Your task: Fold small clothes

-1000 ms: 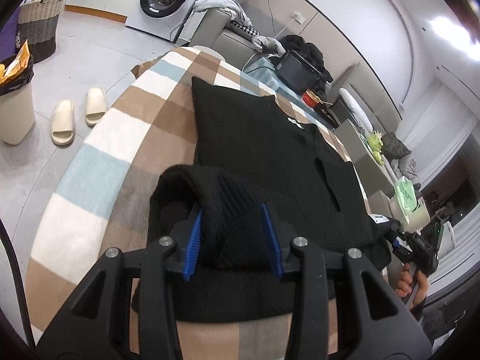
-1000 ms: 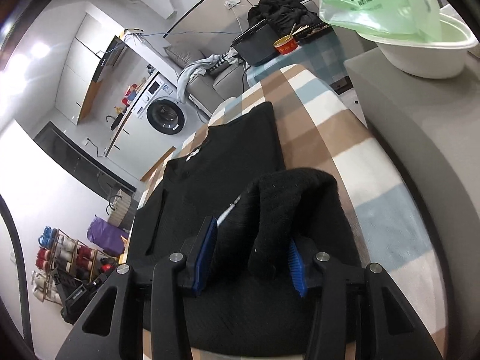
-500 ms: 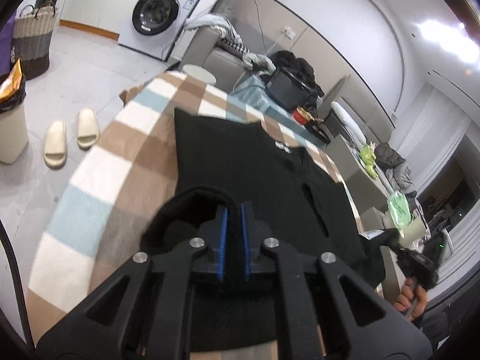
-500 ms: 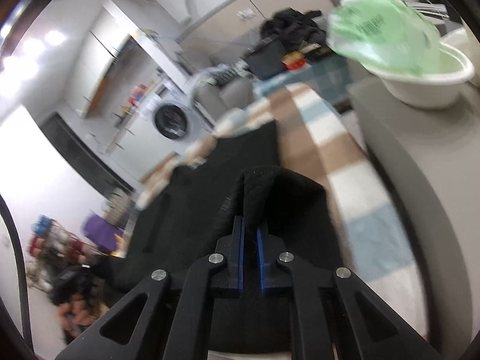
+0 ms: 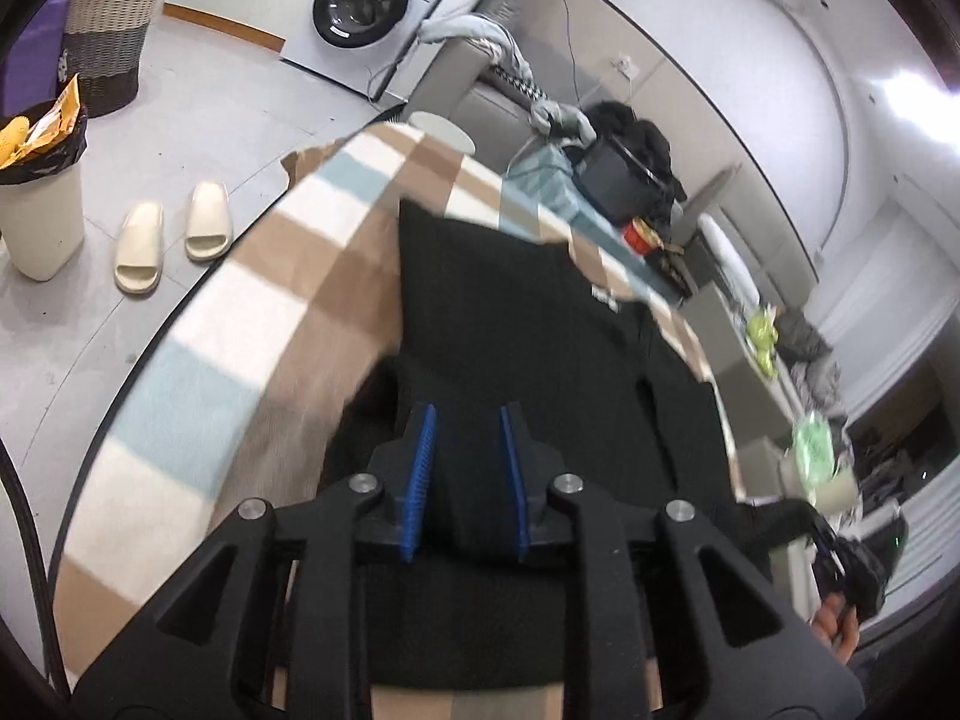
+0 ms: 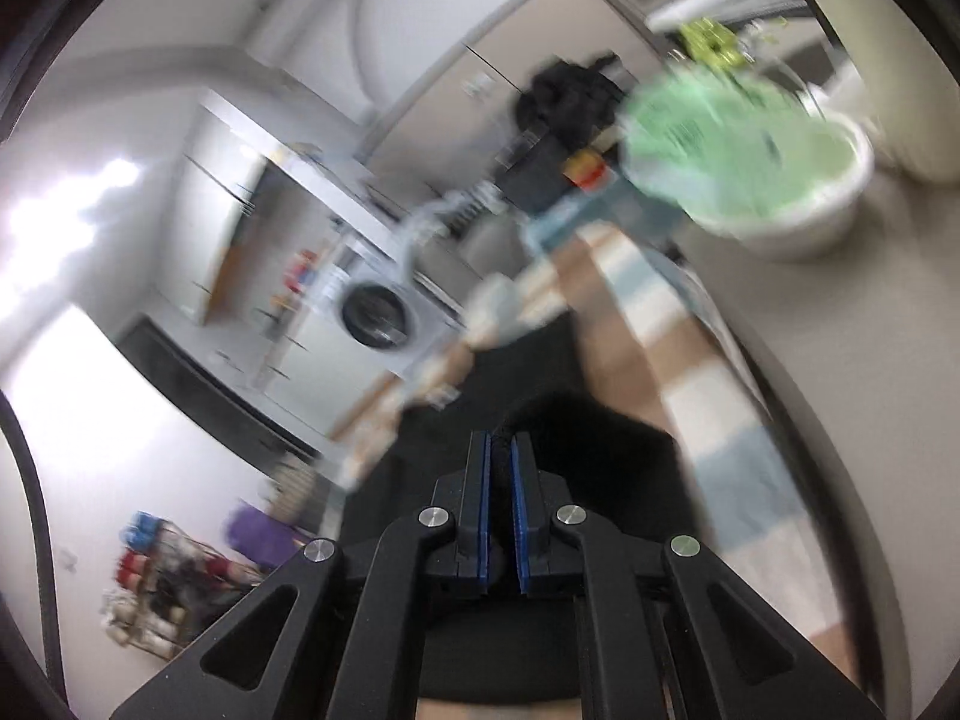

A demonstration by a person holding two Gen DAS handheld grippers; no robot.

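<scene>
A black knit garment (image 5: 528, 312) lies spread on a table covered with a checked brown, white and blue blanket (image 5: 288, 312). My left gripper (image 5: 465, 414) sits at the garment's near edge; its jaws are opening, and black cloth still fills the gap between the blue pads. In the blurred right wrist view, my right gripper (image 6: 501, 438) is shut on a raised fold of the garment (image 6: 600, 438) above the blanket (image 6: 708, 408). The left wrist view also shows a hand (image 5: 834, 630) at the lower right holding that other gripper.
To the left on the floor are pale slippers (image 5: 174, 237), a bin (image 5: 39, 204), a woven basket (image 5: 108, 48) and a washing machine (image 5: 372, 6). A black bag (image 5: 624, 180) stands beyond the table. A white bowl (image 6: 840, 222) with a green packet sits on the right counter.
Both grippers closed on the garment's near edge. The right one then rose and swung with the cloth, blurring its view. The left jaws have since spread apart a little.
</scene>
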